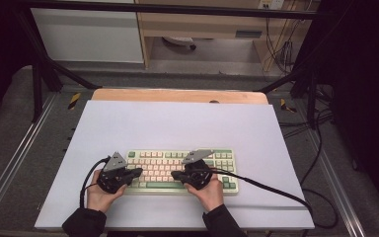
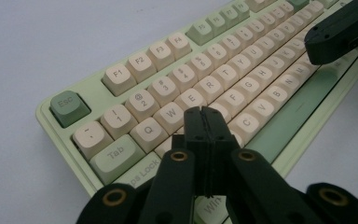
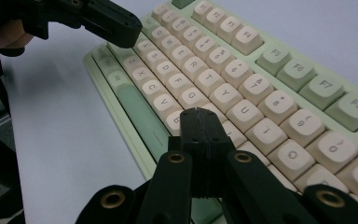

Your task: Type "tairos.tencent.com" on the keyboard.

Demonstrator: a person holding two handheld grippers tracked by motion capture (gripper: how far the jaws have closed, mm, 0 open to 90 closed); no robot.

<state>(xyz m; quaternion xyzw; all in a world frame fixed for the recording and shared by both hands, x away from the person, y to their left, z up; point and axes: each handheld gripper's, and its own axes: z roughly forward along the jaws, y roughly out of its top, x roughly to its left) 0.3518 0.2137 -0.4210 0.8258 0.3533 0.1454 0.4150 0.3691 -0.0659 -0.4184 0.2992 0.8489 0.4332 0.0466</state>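
White sheet (image 1: 177,123) covers the table; a green and cream keyboard (image 1: 170,157) lies flat on it near the front edge, long side toward the person. Left tongs (image 1: 137,172) hover over the keyboard's left half, jaws pressed together and holding nothing, tip above the letter keys (image 2: 209,86) near the left end. Right tongs (image 1: 175,175) hover over the middle of the keyboard, jaws likewise closed and empty, tips of both tongs pointing toward each other, apart.

Table: wooden top (image 1: 177,95), covered by a white sheet (image 1: 177,123).
Frame: dark metal bars (image 1: 44,64) around the table.
Beyond: pale cabinet (image 1: 86,34), wooden shelving (image 1: 202,24), hanging cables (image 1: 279,47).
Floor: grey (image 1: 15,113).
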